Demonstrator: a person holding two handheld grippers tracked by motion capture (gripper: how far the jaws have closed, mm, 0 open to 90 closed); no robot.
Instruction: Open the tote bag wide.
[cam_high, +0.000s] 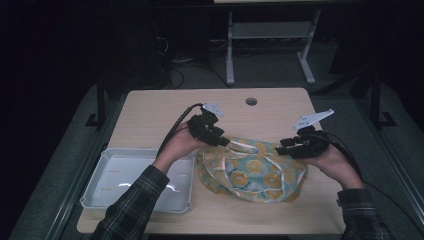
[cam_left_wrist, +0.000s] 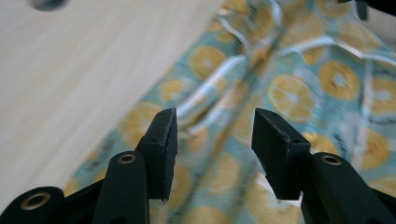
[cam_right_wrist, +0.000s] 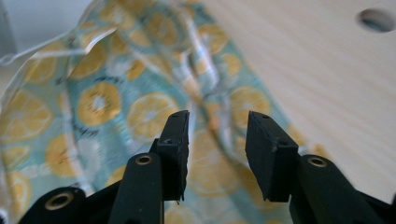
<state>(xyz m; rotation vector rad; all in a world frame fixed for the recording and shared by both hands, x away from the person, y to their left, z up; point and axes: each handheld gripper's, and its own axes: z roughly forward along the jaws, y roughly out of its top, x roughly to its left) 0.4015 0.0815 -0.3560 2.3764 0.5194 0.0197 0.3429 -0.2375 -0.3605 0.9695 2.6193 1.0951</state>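
Lemon-print cloth bunched in a loose, rumpled heap at lower centre of the high view, on the pale wood-grain table. Thin, soft fabric: teal ground, yellow citrus slices, white hem lines curling through the folds. Left tongs poised at the heap's upper-left edge, right tongs at its upper-right edge, likely placed to take opposite sides for spreading or folding. Both pairs of jaws apart, nothing between the black ribbed pads, cloth lying beneath them in each gripper view. White shallow plastic tray just left of the cloth, rounded corners, glossy.
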